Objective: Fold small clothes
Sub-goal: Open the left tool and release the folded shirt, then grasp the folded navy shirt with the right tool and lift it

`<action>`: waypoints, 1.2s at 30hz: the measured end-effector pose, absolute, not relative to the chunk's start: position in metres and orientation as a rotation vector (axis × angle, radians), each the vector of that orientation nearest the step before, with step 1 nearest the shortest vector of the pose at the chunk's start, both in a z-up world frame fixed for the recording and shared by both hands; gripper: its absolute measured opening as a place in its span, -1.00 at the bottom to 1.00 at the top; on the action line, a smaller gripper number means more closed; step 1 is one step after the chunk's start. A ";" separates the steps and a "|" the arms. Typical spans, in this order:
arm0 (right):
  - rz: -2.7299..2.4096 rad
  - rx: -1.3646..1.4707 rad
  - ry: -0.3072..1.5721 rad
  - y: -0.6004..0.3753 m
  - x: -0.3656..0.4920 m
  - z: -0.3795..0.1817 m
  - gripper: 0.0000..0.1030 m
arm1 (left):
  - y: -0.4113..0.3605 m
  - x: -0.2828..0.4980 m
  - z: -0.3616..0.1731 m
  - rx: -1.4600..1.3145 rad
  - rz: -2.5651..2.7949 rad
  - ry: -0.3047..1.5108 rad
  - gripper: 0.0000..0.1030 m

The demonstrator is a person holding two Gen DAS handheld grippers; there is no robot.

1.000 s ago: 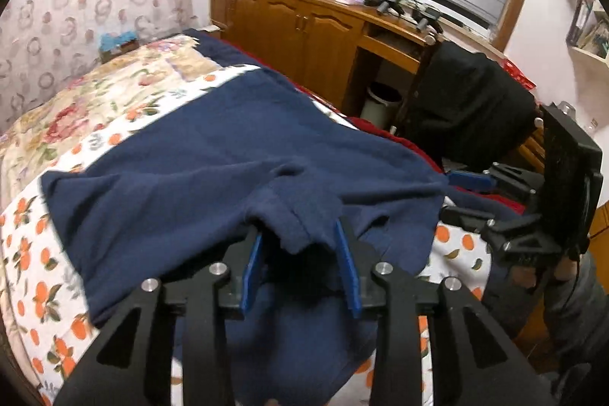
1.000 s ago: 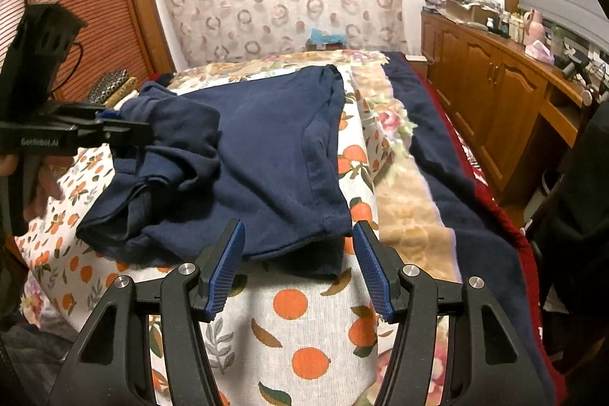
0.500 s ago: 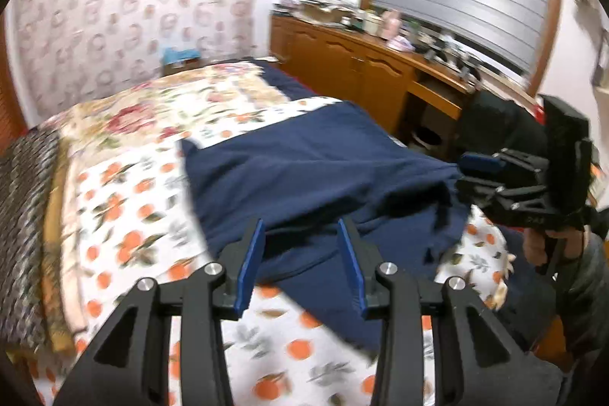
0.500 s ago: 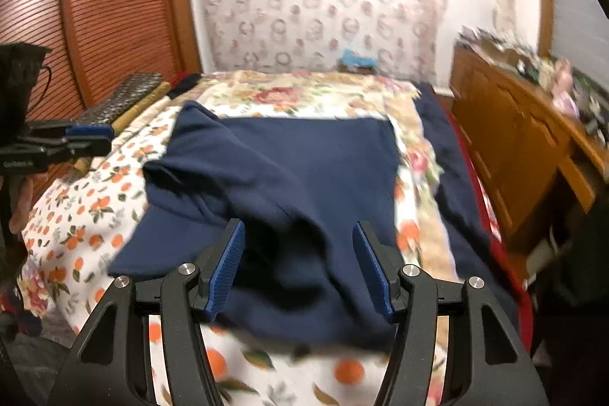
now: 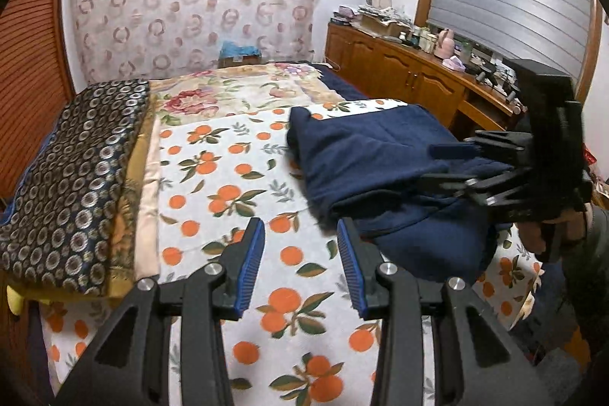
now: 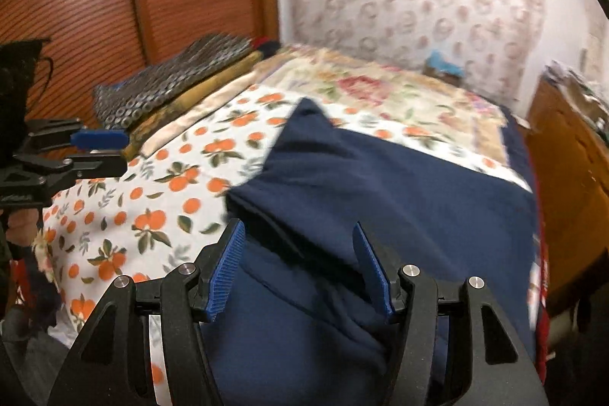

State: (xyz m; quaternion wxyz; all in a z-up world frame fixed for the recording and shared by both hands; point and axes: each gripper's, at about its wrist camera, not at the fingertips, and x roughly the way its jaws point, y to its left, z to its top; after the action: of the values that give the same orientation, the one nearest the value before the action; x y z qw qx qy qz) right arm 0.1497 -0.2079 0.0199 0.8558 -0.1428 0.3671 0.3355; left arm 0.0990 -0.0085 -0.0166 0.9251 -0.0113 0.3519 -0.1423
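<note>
A navy blue garment (image 5: 373, 158) lies partly folded on the orange-print sheet (image 5: 228, 185) of the bed, with its left side laid over the rest. It also fills the right wrist view (image 6: 380, 193). My left gripper (image 5: 300, 246) is open and empty above the bare sheet, left of the garment. My right gripper (image 6: 300, 253) is open, its jaws apart over the garment's near folds without holding cloth. It appears at the right of the left wrist view (image 5: 453, 166), and the left gripper shows at the left edge of the right wrist view (image 6: 99, 151).
A folded patterned blanket (image 5: 72, 177) lies along the bed's left side by a wooden wall. A floral quilt (image 5: 236, 90) covers the far end. A wooden cabinet (image 5: 399, 71) with clutter stands on the right, under a shuttered window.
My left gripper let go of the garment's bunched cloth and swung left off it, over the bare sheet. The garment now lies folded over to the right. My right gripper moved over the garment.
</note>
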 end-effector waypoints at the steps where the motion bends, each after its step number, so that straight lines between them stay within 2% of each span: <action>1: 0.728 -0.317 0.788 -0.195 0.153 0.016 0.17 | -0.005 0.097 -0.018 -0.031 -0.288 0.720 -0.26; 17: 0.759 -0.527 0.923 -0.119 0.179 -0.034 0.16 | 0.016 0.091 -0.032 -0.077 -0.270 0.731 -0.26; 18: 0.759 -0.528 0.921 -0.120 0.179 -0.034 -0.05 | 0.016 0.091 -0.032 -0.078 -0.272 0.732 -0.26; 19: 0.754 -0.528 0.915 -0.123 0.180 -0.033 -0.43 | 0.016 0.092 -0.033 -0.079 -0.273 0.733 -0.26; 21: 0.769 -0.494 0.904 -0.131 0.183 -0.027 -0.76 | 0.016 0.094 -0.034 -0.079 -0.273 0.733 -0.26; 24: 0.780 -0.403 0.863 -0.153 0.191 -0.004 -0.86 | 0.015 0.098 -0.035 -0.079 -0.277 0.732 -0.26; 30: 0.671 -0.337 0.742 -0.211 0.219 0.052 -0.87 | 0.009 0.115 -0.042 -0.080 -0.294 0.746 -0.26; 36: 0.507 -0.309 0.730 -0.275 0.275 0.071 -0.88 | -0.005 0.133 -0.050 -0.064 -0.320 0.771 -0.26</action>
State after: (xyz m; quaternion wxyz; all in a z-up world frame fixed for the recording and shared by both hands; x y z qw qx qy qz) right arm 0.2748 -0.2748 0.0708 0.8913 -0.1490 0.3519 0.2442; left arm 0.1332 -0.0047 -0.0498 0.9137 -0.0313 0.3742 -0.1551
